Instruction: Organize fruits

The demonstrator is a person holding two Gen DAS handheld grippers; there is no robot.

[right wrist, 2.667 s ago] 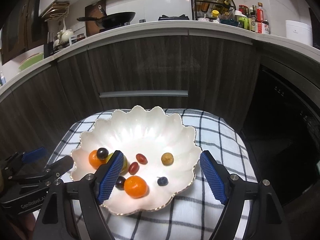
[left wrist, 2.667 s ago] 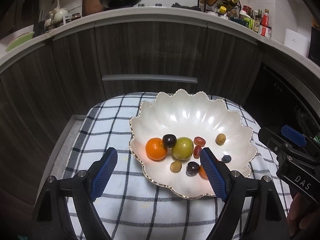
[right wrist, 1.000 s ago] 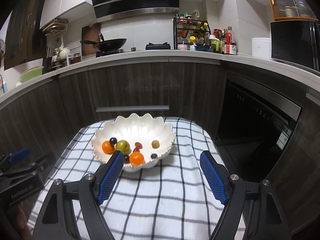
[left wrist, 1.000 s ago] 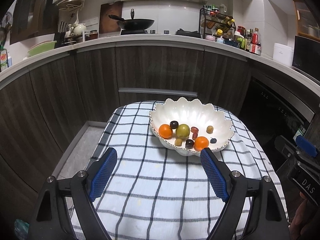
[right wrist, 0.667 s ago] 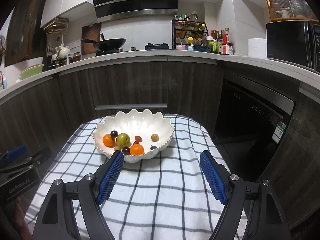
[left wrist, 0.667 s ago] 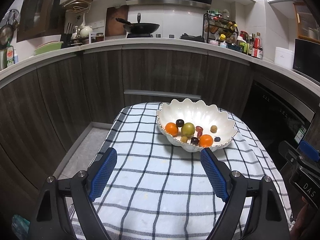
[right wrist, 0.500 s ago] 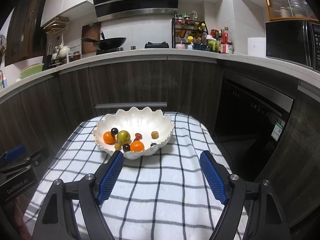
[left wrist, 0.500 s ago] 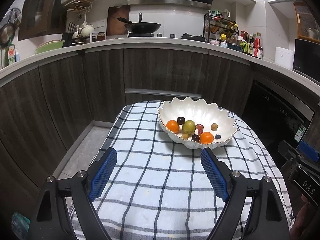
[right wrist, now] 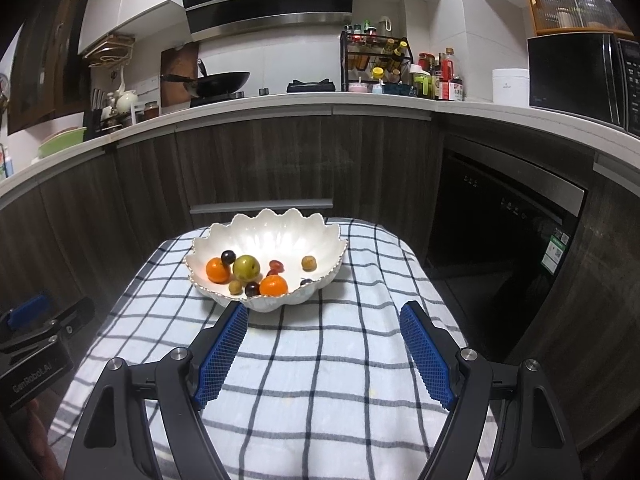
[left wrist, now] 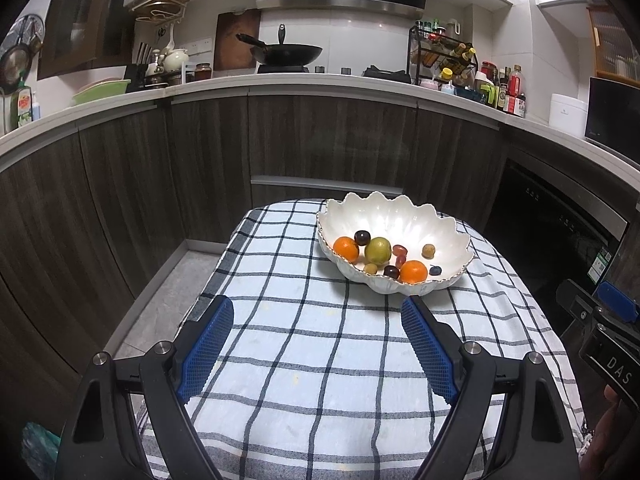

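One white scalloped bowl w/ gold rim sits on the checked cloth covering the tabletop, toward the far edge, a bit right of centre as the left wrist view has it. All fruit is inside the bowl, none on the cloth.

Count in the bowl:
- 2 oranges: one at the left side, one at the near rim.
- 1 green fruit, biggest of the lot, approx. mid-bowl, just beside the left orange.
- 2 dark plums/grapes: one behind, between left orange & green fruit; one touching the near orange.
- 2 red grape-like pieces, close together, right of the green fruit.
- 2 small yellowish-brown fruits: one alone on the right side, one near the front rim.
- 1 blueberry, right of the near orange.

Total 10 pcs.

Two grippers, both held back over the near part of the cloth, well apart from the bowl. Left gripper: blue-padded fingers spread wide, nothing between them. Right gripper: fingers likewise spread wide, holding nothing; its left pad tip lies just in front of the bowl's near rim in its own view.

Behind: 1 black wok on the kitchen counter, 1 spice rack.
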